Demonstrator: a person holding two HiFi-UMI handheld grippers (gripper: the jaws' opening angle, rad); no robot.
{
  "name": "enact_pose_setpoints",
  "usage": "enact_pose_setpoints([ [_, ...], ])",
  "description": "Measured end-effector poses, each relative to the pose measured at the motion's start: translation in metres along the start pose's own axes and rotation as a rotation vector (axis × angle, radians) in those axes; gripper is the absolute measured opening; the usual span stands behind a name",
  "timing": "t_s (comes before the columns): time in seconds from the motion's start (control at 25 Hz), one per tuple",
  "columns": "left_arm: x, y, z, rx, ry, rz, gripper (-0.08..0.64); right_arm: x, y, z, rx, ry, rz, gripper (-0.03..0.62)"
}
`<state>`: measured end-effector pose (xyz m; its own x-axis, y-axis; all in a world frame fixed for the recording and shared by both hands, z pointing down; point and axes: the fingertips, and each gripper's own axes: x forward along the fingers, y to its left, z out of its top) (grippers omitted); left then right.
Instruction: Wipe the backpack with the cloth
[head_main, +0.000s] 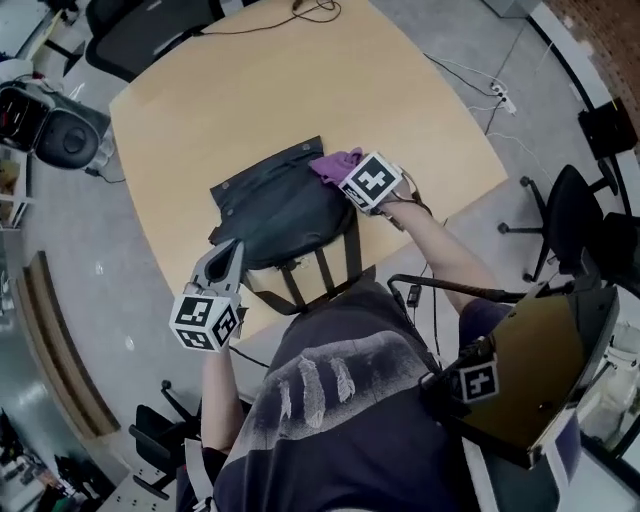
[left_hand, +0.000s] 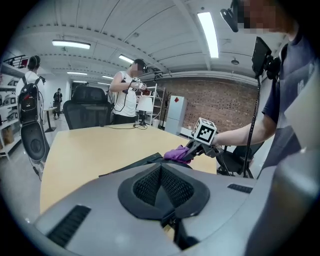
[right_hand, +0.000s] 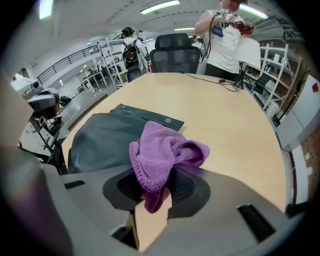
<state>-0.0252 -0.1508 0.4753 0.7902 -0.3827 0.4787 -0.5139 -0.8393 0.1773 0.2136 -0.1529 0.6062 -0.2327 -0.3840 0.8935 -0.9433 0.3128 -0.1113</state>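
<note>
On the table (head_main: 250, 90): dark grey backpack (head_main: 285, 215) lying flat on the person's side, straps reaching the near edge.
Cloth (head_main: 335, 163): purple, bunched, resting at the backpack's far right corner.
Right gripper (head_main: 350, 176): jaws clamped on the cloth, which bulges out above them.
Left gripper (head_main: 228, 250): jaws pressed together, nothing seen between them, tips at the backpack's near left edge.
Beyond the table: black office chair (right_hand: 175, 52); standing person (right_hand: 225, 40).
</note>
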Motion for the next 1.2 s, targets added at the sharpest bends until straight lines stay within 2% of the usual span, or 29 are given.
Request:
enact_pose_setpoints([
  [0.12,-0.003,-0.001,-0.006,-0.023,0.005,-0.021,0.008,0.003,0.022,0.002,-0.01,0.089,0.02,0.11],
  [0.24,-0.002,-0.003,-0.008,-0.006,0.026,-0.05,0.008,0.005,0.03,0.012,-0.121,0.098,-0.029,0.11],
  [0.52,-0.003,0.006,0.007,0.067,0.012,-0.049,0.008,0.002,0.037,0.013,-0.067,0.086,-0.045,0.11],
  [0.68,-0.008,0.008,0.007,0.046,0.001,-0.051,0.008,0.0,0.055,0.017,-0.062,0.082,-0.017,0.11],
  [0.84,-0.012,0.012,-0.001,0.023,-0.015,-0.054,0.008,0.002,0.061,0.021,-0.076,0.087,-0.039,0.11],
  [0.96,-0.014,0.02,-0.008,0.002,-0.028,-0.041,0.008,0.005,0.071,0.03,-0.085,0.088,-0.003,0.11],
  [1.08,-0.012,0.021,-0.019,0.002,0.002,-0.072,0.008,0.011,0.095,0.011,-0.045,0.104,0.03,0.11],
  [1.16,-0.015,0.024,-0.02,0.004,0.006,-0.067,0.008,0.015,0.124,0.01,-0.034,0.079,0.098,0.11],
  [1.2,-0.017,0.029,-0.018,-0.002,-0.008,-0.046,0.008,0.017,0.139,0.019,-0.069,0.06,0.138,0.11],
])
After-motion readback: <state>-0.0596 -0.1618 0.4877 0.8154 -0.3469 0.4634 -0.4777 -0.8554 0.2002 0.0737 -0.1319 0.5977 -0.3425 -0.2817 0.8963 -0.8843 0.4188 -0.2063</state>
